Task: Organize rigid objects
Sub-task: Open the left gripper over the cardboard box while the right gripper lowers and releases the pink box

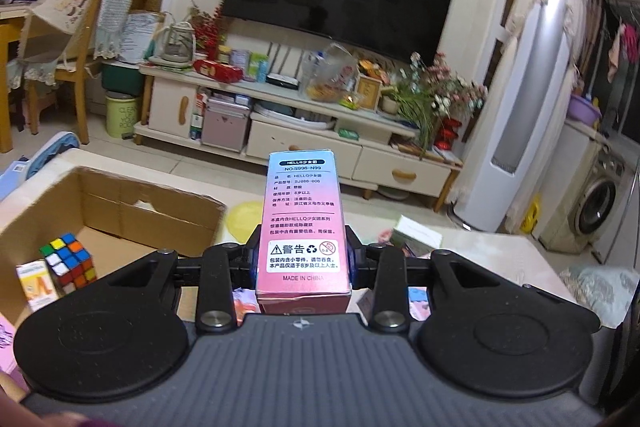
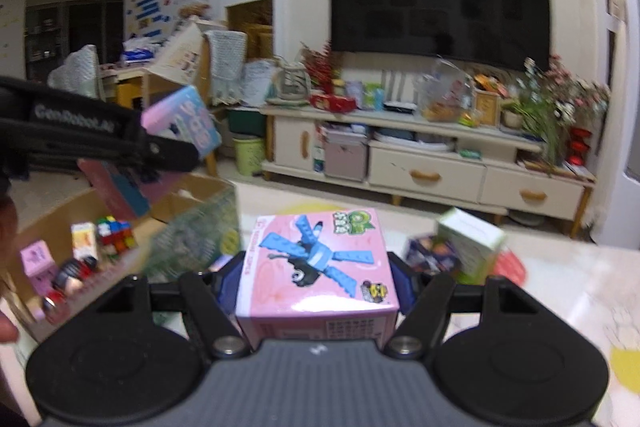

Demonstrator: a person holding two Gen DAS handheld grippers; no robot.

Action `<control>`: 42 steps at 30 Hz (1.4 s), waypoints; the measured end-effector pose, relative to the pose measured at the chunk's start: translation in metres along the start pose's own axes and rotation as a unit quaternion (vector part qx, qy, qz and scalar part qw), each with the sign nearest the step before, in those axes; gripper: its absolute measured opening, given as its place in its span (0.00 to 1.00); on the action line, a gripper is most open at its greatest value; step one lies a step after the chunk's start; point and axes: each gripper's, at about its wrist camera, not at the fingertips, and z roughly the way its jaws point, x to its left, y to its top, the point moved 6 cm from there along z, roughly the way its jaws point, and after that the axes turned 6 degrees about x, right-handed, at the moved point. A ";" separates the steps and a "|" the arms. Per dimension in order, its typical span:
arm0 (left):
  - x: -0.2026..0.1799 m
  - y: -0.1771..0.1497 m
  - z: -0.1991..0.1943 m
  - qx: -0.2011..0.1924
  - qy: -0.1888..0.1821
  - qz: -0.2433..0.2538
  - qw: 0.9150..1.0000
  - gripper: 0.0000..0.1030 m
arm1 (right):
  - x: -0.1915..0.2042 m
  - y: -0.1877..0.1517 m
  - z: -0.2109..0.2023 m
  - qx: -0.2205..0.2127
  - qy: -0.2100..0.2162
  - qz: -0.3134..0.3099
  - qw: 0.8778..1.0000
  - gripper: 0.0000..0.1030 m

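Observation:
My left gripper [image 1: 302,259] is shut on a tall pink-and-blue toy box [image 1: 302,219] and holds it in the air, to the right of an open cardboard box [image 1: 120,215]. That box holds a Rubik's cube [image 1: 70,261] and a small yellow carton [image 1: 38,283]. My right gripper [image 2: 318,279] is shut on a pink square toy box with a blue dragonfly print [image 2: 320,259]. In the right wrist view the left gripper [image 2: 160,147] holds its toy box [image 2: 184,123] above the cardboard box [image 2: 196,203], which holds several small items.
A green-and-white carton [image 2: 468,247], a dark printed box [image 2: 430,255] and a red item [image 2: 510,267] lie on the pale table [image 2: 560,287] to the right. A yellow disc [image 1: 244,217] lies beyond the cardboard box. A TV cabinet [image 1: 304,131] stands behind.

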 end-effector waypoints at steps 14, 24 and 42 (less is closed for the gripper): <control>0.072 0.017 0.009 -0.004 0.078 -0.086 0.993 0.43 | 0.089 0.048 0.035 -0.021 0.089 -0.055 0.994 0.68; 0.093 0.013 0.025 0.022 0.125 -0.116 0.985 0.43 | 0.133 0.049 0.066 0.004 0.109 -0.099 0.989 0.68; 0.083 0.007 0.015 0.031 0.161 -0.095 0.982 0.92 | 0.128 0.035 0.058 0.015 0.097 -0.071 0.993 0.90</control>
